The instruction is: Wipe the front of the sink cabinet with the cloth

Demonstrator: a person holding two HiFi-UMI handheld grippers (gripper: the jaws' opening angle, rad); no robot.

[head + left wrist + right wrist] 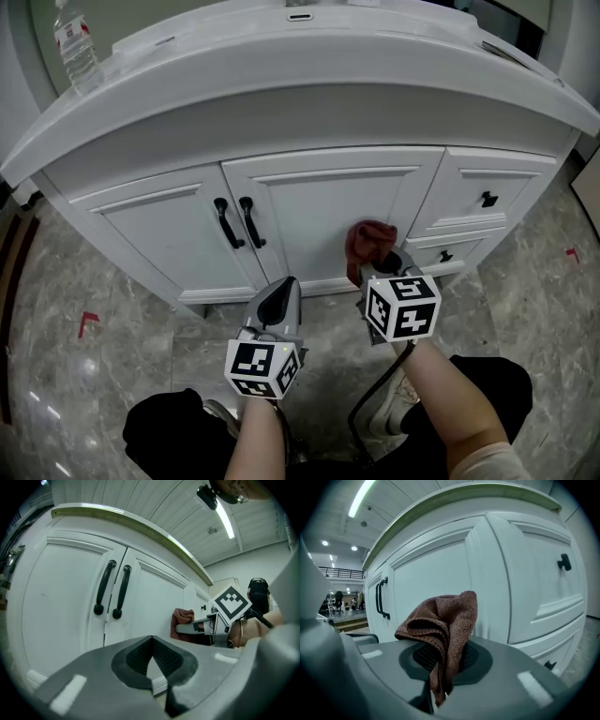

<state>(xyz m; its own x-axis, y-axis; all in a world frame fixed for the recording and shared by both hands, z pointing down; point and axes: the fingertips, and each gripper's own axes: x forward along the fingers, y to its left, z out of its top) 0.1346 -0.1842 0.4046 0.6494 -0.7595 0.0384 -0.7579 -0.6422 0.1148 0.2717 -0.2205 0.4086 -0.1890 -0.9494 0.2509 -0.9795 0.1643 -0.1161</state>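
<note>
The white sink cabinet (309,202) fills the head view, with two doors, black handles (234,222) and drawers on the right. My right gripper (378,265) is shut on a reddish-brown cloth (368,244), held against the lower right part of the right door. In the right gripper view the cloth (443,625) bunches up out of the closed jaws, close to the door (436,578). My left gripper (279,298) hangs shut and empty just before the cabinet's base. Its own view shows the two handles (112,590) and the cloth (183,619) off to the right.
A plastic water bottle (77,49) stands on the countertop at the far left. Drawers with black knobs (488,199) lie right of the doors. The floor is grey marble tile with red tape marks (86,322). The person's knees (487,380) show at the bottom.
</note>
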